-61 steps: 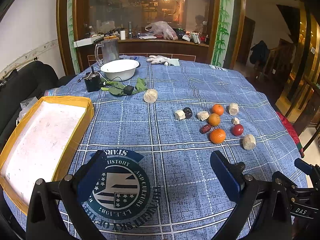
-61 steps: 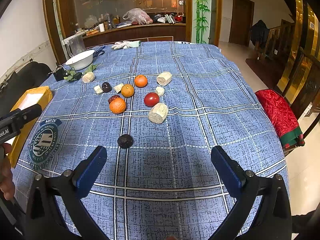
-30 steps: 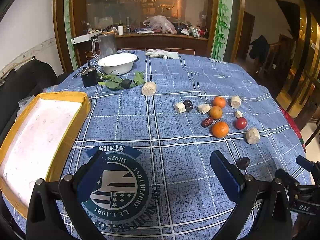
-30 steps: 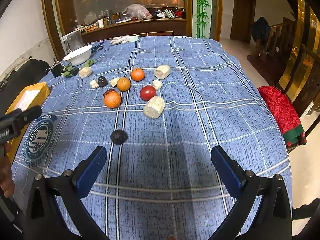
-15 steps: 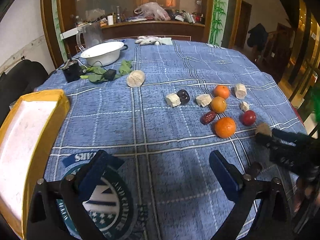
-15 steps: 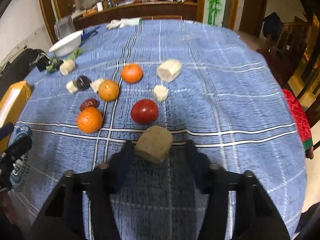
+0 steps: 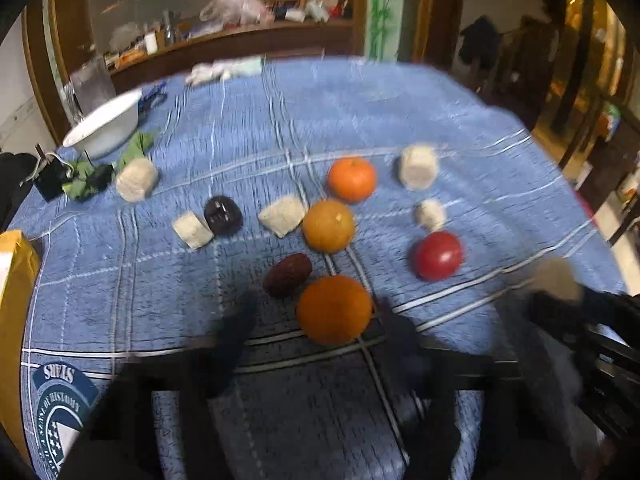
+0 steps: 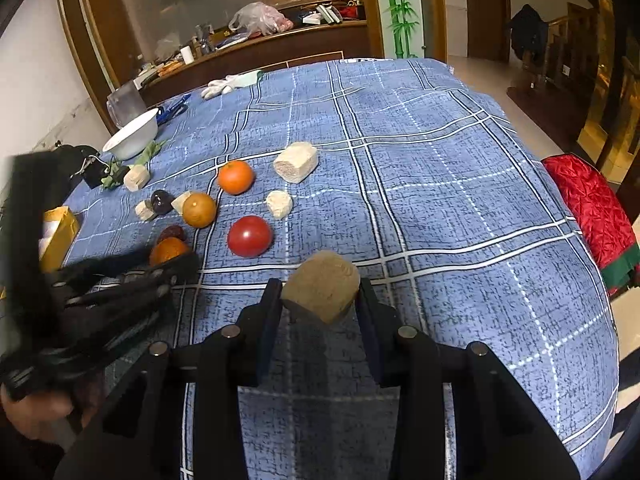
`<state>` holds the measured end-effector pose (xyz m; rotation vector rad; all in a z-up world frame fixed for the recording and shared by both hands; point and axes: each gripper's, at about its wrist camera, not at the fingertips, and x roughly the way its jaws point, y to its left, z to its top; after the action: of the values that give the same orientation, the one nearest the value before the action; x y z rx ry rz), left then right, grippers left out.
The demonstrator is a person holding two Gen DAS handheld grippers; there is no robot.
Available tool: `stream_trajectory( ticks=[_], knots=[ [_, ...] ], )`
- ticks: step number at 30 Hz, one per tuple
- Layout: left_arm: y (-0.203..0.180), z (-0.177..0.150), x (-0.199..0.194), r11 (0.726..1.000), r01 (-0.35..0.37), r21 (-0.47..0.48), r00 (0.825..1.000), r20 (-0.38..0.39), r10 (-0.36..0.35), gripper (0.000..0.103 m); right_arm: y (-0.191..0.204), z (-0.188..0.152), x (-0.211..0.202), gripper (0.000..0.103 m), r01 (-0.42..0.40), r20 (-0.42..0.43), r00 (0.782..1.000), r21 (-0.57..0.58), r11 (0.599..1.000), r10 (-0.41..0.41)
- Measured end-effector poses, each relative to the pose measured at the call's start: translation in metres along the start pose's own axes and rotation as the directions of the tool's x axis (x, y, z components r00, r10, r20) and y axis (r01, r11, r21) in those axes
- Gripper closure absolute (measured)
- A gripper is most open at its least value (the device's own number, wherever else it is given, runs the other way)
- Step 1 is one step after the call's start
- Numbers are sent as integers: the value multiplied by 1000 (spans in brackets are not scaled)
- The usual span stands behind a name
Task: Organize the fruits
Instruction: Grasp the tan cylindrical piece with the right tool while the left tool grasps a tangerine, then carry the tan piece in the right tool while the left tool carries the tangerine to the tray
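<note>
Right gripper (image 8: 320,308) sits low in the centre of its own view, both fingers (image 8: 267,320) pressed against a tan cut chunk (image 8: 322,290), clamped tight between the pads and held just above the blue checked tablecloth (image 8: 440,200). At the lower left of that view the left gripper (image 8: 132,276) comes in as a dark blur, a hand (image 8: 36,412) below it.

Over to the left wrist view: the left gripper (image 7: 316,344) is smeared by motion at the bottom centre, its two dark fingers (image 7: 236,332) standing apart on either side of a large orange (image 7: 334,309), with tablecloth showing between fruit and fingers; spread wide, not touching it. Just up and left of that orange lies a dark red date (image 7: 287,274). To the right, a red tomato (image 7: 437,256).

Moving up the frame: a second orange (image 7: 328,226) in the middle, a pale chunk (image 7: 282,215) touching its left side, then a dark plum (image 7: 223,210) beside another pale piece (image 7: 192,230). Higher, a third orange (image 7: 352,179) and a pale cylinder (image 7: 418,168) to its right, with a small pale bit (image 7: 430,214) below it.

Upper left: a pale piece (image 7: 136,180), green leaves (image 7: 136,146), a white bowl (image 7: 106,124). At the left edge, a yellow tray (image 7: 16,280).
</note>
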<state>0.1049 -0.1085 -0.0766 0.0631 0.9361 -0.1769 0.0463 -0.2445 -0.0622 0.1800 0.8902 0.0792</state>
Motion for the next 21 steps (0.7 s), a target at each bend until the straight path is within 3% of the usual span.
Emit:
stream_trajectory(
  ticks=[1, 9, 15, 21],
  knots=[
    [1, 0, -2, 1000, -11, -10, 1000, 17, 11, 70, -1, 0, -1, 64, -4, 0, 1000, 1, 1000, 4],
    [26, -14, -33, 995, -76, -63, 997, 24, 78, 70, 27, -8, -10, 64, -52, 0, 999, -50, 997, 52],
    [75, -35, -69, 977, -144, -156, 988, 28, 150, 70, 81, -17, -19, 64, -112, -11, 994, -138, 984, 112],
    [138, -62, -103, 938, -220, -268, 972, 16, 233, 71, 143, -23, -23, 64, -172, -28, 985, -234, 957, 170]
  ],
)
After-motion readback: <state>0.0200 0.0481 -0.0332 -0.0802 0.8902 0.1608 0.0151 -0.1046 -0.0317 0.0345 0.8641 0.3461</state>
